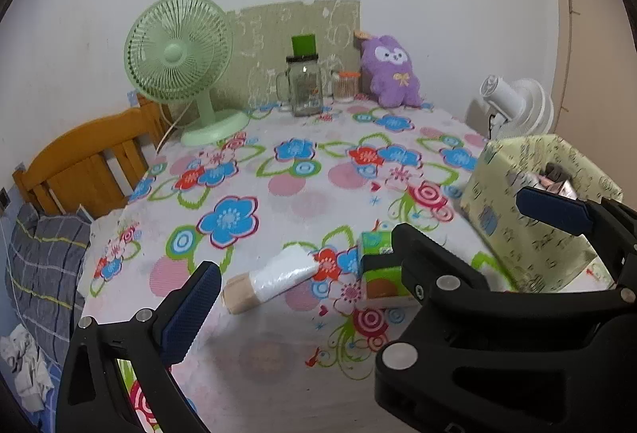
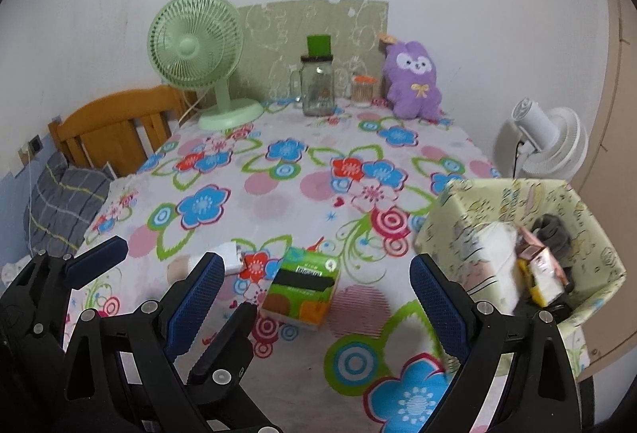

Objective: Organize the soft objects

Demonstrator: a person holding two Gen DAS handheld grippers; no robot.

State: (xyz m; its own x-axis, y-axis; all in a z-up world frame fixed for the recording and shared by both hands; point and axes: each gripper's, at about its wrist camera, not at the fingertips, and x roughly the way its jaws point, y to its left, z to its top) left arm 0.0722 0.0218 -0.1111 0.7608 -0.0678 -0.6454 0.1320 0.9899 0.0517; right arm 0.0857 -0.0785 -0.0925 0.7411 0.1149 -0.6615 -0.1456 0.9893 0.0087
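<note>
A green tissue pack (image 2: pixel 303 289) lies on the flowered tablecloth (image 2: pixel 278 202), also in the left wrist view (image 1: pixel 380 275). A white plastic-wrapped roll (image 1: pixel 270 279) lies left of it, partly hidden in the right wrist view (image 2: pixel 231 257). A pale green patterned box (image 2: pixel 517 254) with several items inside stands at the right, also in the left wrist view (image 1: pixel 533 210). A purple plush toy (image 2: pixel 414 84) sits at the back. My left gripper (image 1: pixel 302 297) is open above the roll and pack. My right gripper (image 2: pixel 314 305) is open around the tissue pack's near side, empty.
A green desk fan (image 2: pixel 199 51), a glass mug jar (image 2: pixel 316 86) and a small jar (image 2: pixel 363 90) stand at the back. A white fan (image 2: pixel 545 142) is beyond the right edge. A wooden bed frame (image 2: pixel 115 126) and grey bedding (image 2: pixel 63 202) lie left.
</note>
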